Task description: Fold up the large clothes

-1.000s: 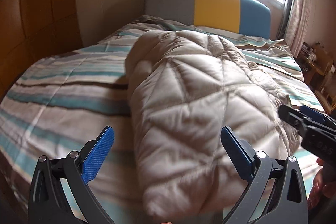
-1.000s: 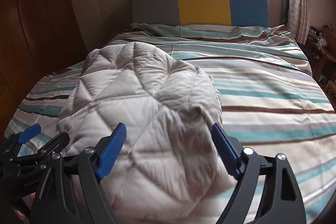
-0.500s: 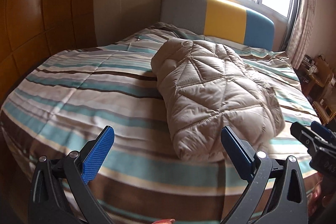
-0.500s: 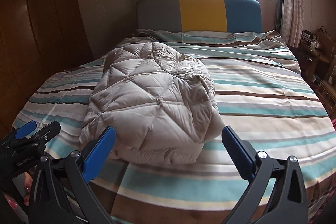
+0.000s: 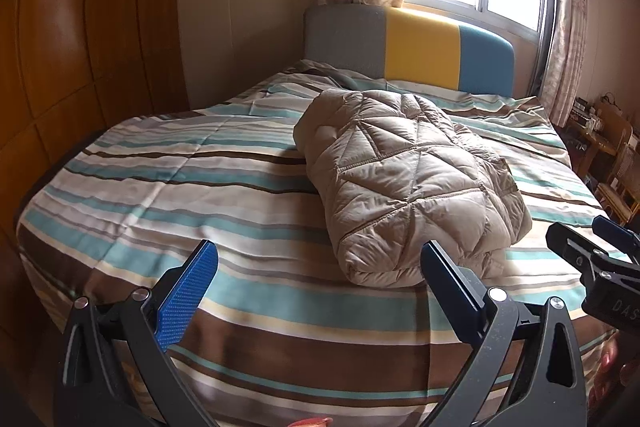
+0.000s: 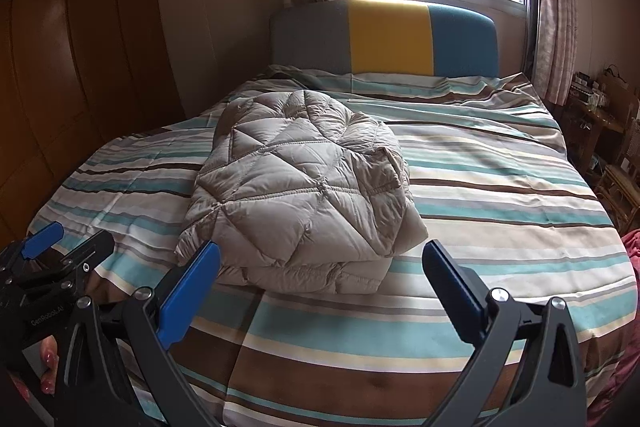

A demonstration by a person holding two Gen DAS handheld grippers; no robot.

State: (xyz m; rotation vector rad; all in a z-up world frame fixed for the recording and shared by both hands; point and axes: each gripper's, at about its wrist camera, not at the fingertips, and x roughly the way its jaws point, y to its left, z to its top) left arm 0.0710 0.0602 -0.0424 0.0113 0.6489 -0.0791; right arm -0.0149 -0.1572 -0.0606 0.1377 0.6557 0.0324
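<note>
a: where is the quilted jacket (image 6: pixel 298 193) right now?

b: folded into a thick bundle on the striped bedspread (image 6: pixel 500 211), around eleven o'clock from the right gripper (image 6: pixel 320 291) and one o'clock from the left gripper (image 5: pixel 318 293).

a: is either gripper holding it?

b: no. both sets of jaws stand spread wide with only bedding showing between them. the right one's jaws have just been opening, and nothing sits between them now.

a: why hang back off the foot of the bed like that?

b: my guess is the fold is done; the bundle lies compact, layers stacked at the near edge, so letting go and clearing away makes sense.

a: any containers in play?

b: none that i can see. there's cluttered furniture at three o'clock, too small to read.

a: and the headboard (image 6: pixel 386 39)?

b: twelve o'clock, under the window.
</note>
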